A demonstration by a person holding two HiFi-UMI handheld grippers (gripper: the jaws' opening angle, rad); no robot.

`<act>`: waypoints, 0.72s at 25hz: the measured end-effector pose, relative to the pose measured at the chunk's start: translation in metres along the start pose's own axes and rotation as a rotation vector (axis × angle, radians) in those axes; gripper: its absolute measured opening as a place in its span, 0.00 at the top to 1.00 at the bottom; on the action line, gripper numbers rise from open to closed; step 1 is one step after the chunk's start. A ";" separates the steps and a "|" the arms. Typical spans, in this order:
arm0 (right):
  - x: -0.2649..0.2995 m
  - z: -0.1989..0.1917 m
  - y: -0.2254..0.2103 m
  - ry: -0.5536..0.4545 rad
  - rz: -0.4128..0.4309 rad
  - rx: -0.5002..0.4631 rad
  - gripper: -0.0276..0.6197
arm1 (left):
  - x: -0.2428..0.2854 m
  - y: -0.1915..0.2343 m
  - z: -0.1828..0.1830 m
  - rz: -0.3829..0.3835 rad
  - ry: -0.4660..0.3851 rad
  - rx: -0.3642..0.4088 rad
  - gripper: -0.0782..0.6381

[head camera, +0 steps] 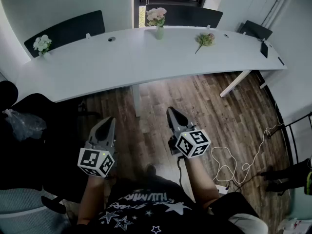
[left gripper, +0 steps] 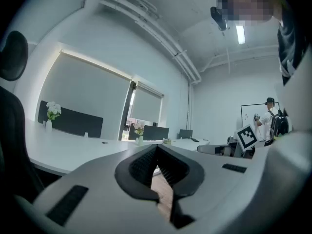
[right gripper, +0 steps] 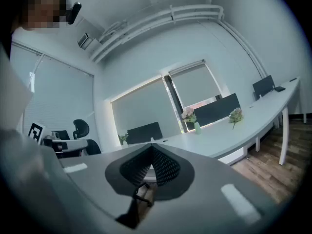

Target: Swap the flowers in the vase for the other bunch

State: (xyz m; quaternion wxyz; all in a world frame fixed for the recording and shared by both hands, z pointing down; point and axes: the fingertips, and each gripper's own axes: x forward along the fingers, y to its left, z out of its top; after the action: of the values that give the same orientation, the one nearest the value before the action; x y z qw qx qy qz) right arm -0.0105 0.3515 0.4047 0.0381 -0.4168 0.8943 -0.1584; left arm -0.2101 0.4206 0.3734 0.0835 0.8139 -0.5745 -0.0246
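The left gripper (head camera: 109, 121) has its fingers pressed together, empty, well short of the surface (head camera: 122, 57). The slim green vase (head camera: 160, 32) of pink flowers (head camera: 156, 15) could tip if stems are yanked sideways. The right gripper (head camera: 172, 112), fingers likewise together, might crush the loose bunch (head camera: 205, 39) lying right of the vase.

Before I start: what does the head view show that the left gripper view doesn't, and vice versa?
Head view only: the white cable on the floor and the marker cube on the left gripper. Left gripper view only: a person by a whiteboard, and the ribbed faces of its shut fingers. Both: the white table, the vase of pink flowers, the white flowers.
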 end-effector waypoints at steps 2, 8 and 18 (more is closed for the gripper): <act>-0.001 -0.001 0.013 -0.004 -0.010 -0.006 0.95 | -0.004 0.008 0.001 -0.004 0.000 -0.014 0.88; -0.023 0.000 0.043 -0.016 -0.051 -0.037 0.95 | -0.025 0.011 -0.001 -0.053 0.008 -0.033 0.88; -0.056 -0.022 0.082 -0.084 -0.138 0.023 0.95 | -0.064 0.028 -0.006 -0.131 -0.003 -0.066 0.88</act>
State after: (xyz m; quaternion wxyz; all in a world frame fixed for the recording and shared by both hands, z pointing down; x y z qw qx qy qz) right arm -0.0390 0.4489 0.3961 0.0692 -0.4833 0.8592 -0.1531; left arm -0.2570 0.4724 0.3800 0.1076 0.8465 -0.5190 -0.0501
